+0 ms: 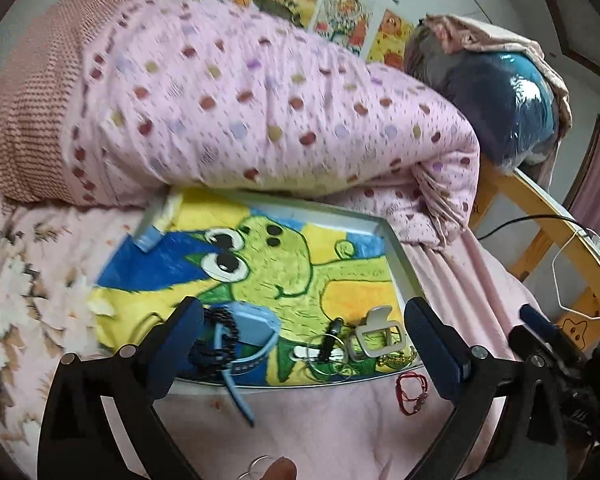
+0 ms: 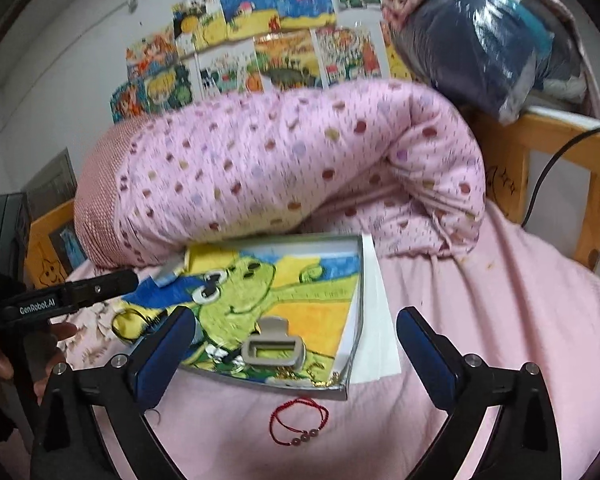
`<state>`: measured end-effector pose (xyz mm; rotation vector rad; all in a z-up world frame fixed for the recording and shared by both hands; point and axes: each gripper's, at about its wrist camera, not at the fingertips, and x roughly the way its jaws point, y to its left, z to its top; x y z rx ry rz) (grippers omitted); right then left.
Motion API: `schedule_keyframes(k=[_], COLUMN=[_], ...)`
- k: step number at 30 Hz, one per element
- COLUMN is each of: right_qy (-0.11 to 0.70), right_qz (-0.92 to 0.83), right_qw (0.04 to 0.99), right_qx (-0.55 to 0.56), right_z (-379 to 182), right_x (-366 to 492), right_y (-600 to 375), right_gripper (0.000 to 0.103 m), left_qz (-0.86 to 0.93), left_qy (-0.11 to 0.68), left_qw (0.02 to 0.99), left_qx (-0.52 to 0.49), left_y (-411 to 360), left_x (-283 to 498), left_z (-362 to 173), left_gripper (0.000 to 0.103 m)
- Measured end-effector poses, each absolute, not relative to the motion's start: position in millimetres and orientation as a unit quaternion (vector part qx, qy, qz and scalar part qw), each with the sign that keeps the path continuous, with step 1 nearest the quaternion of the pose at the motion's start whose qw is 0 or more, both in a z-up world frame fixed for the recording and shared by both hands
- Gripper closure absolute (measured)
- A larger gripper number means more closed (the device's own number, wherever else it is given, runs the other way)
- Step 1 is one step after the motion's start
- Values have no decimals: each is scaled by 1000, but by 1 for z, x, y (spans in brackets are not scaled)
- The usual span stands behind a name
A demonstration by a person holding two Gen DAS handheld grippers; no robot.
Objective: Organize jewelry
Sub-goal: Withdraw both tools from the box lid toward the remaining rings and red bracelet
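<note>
Your right gripper (image 2: 296, 356) gapes wide and empty; the red cord bracelet (image 2: 298, 422) is light and limp; pinch its beads.

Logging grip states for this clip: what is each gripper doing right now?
Left gripper: open, holding nothing.
Right gripper: open, holding nothing; the red string bracelet lies loose on the pink blanket.

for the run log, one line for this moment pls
left gripper: open, empty | right gripper: open, empty | red bracelet: on blanket, outside tray
</note>
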<state>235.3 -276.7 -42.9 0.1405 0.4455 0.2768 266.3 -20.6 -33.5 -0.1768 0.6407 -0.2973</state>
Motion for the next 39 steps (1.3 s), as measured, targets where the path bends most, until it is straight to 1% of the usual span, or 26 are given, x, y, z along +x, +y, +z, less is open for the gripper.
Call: schedule_keyframes(k=[2, 4, 7, 13, 17, 25, 35, 39], right_qy=[206, 198, 184, 172, 178, 235, 340, 366], right_qz=[135, 137, 142, 153, 156, 144, 136, 139], right_qw=[967, 969, 971, 973, 972, 961, 930, 920], right_qx=[66, 63, 45, 16, 10, 18, 21, 14], right_z=[-36, -31, -25, -23, -29, -63, -121, -137], right_x=[227, 219, 205, 180, 170, 164, 177, 182], right_y=[-275, -272, -265, -252, -247, -247, -253, -254], right_gripper=[0, 0, 0, 0, 0, 0, 0, 0], left_qz=[-138, -132, -126, -120, -119, -113, -141, -161], left_qy=[299, 288, 280, 283, 296, 342, 403, 427], left_qw=[940, 945, 949, 950, 947, 933, 904, 889], left_qx=[-84, -81, -74, -56, -42, -19, 23, 36], left_y=[-15, -9, -3, 6, 11, 14, 2, -3], left_x=[257, 246, 231, 205, 189, 169, 172, 176], left_z=[-27, -23, -20, -22, -30, -64, -112, -130], left_gripper=[5, 2, 2, 2, 2, 2, 2, 2])
